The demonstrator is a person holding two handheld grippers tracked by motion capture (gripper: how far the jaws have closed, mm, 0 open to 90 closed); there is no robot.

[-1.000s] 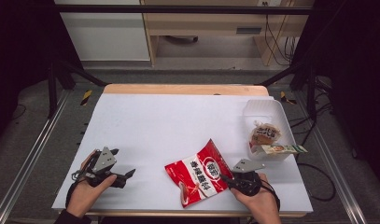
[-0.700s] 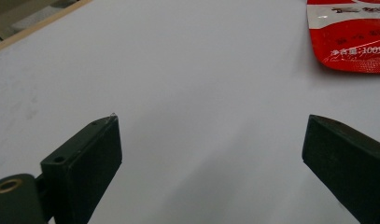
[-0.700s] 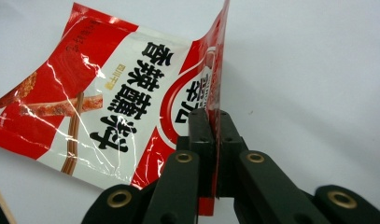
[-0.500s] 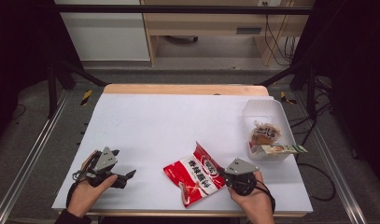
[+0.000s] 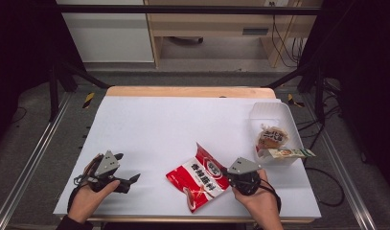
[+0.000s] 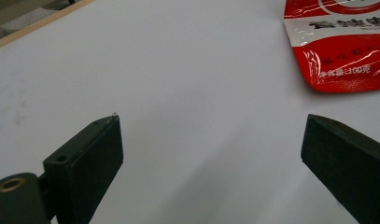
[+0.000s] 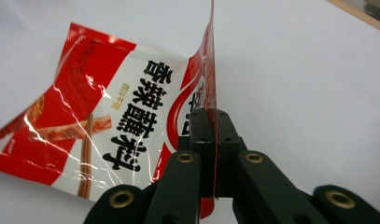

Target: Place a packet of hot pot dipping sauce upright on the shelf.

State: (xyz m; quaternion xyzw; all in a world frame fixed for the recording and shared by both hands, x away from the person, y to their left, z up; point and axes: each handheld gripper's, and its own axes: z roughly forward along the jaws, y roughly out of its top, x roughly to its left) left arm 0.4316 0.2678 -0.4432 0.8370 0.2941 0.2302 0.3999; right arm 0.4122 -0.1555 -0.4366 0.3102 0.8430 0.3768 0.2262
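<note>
A red and white snack packet (image 5: 200, 175) lies near the table's front edge, its right edge bent up. My right gripper (image 5: 228, 173) is shut on that raised edge; in the right gripper view the jaws pinch the packet (image 7: 127, 126) at my right gripper (image 7: 214, 122). My left gripper (image 5: 134, 179) rests on the white table (image 5: 183, 120) at the front left, open, nothing between its jaws. In the left gripper view my left gripper (image 6: 211, 135) points toward the packet's corner (image 6: 337, 42).
A clear plastic bin (image 5: 271, 115) at the right edge holds a wrapped bun (image 5: 271, 138) and a packaged bar (image 5: 289, 153) that sticks out over its front rim. A wooden strip (image 5: 183, 92) runs along the table's far edge.
My right gripper has moved left with the packet held in it, sliding the packet a little leftward across the table. The left gripper has stayed put.
</note>
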